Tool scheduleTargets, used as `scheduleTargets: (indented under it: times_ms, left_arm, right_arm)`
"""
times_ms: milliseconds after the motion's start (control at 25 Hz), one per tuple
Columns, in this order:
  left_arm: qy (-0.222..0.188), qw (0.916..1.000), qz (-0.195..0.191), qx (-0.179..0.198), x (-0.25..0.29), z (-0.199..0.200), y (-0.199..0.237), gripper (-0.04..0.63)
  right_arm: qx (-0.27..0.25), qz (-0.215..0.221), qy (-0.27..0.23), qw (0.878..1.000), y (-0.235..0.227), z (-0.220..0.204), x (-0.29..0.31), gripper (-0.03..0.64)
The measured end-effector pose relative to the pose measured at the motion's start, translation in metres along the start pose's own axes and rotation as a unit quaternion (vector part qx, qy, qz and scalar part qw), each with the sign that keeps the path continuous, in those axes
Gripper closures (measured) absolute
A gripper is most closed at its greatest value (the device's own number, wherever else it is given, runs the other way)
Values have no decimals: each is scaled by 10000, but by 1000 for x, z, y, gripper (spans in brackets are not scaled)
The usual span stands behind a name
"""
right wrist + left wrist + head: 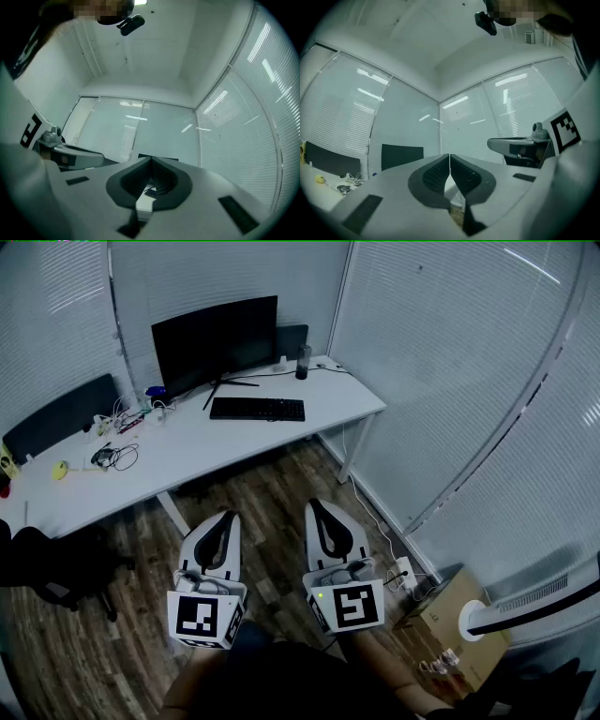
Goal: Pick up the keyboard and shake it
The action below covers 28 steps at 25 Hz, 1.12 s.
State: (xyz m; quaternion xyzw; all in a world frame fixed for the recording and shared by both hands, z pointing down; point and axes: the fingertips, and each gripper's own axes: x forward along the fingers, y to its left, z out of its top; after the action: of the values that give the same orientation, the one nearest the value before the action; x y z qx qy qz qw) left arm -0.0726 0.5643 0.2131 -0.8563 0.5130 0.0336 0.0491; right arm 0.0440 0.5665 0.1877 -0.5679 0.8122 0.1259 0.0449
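We hold our left gripper (229, 517) and right gripper (314, 506) closed and empty, and judge the far keyboard (258, 410) light, stiff and smooth, best pinched at its left and right ends.

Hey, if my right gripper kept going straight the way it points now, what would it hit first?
Nothing close: air over the wooden floor. Further on, the right gripper lines up with the flat black monitor above the long white desk; depth is hard to judge.
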Motion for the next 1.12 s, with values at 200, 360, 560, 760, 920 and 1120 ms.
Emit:
scheduleTargets:
  times_ms: [200,360,560,760,920,1120]
  left_arm:
    - [18,10000,10,32,7,-4,0,571]
    - [31,9999,-116,-41,19,-12,8,569]
    - [-41,9998,-153,-75,56,-25,35,547]
    - [-28,9994,-311,-127,113,-44,77,431]
    - [-53,9992,-370,-147,165,-54,123,399]
    - [125,9988,-446,-164,228,-70,178,387]
  right_arm:
    - [84,25,113,9999,-5,-9,4,589]
    - [148,58,73,9998,-10,-17,16,586]
    - [140,-64,92,9998,-28,-40,53,516]
    - [193,-183,309,9992,-50,-76,114,442]
    - [200,-310,437,9984,-68,-101,171,437]
    - [253,-549,656,9960,-90,-130,240,436]
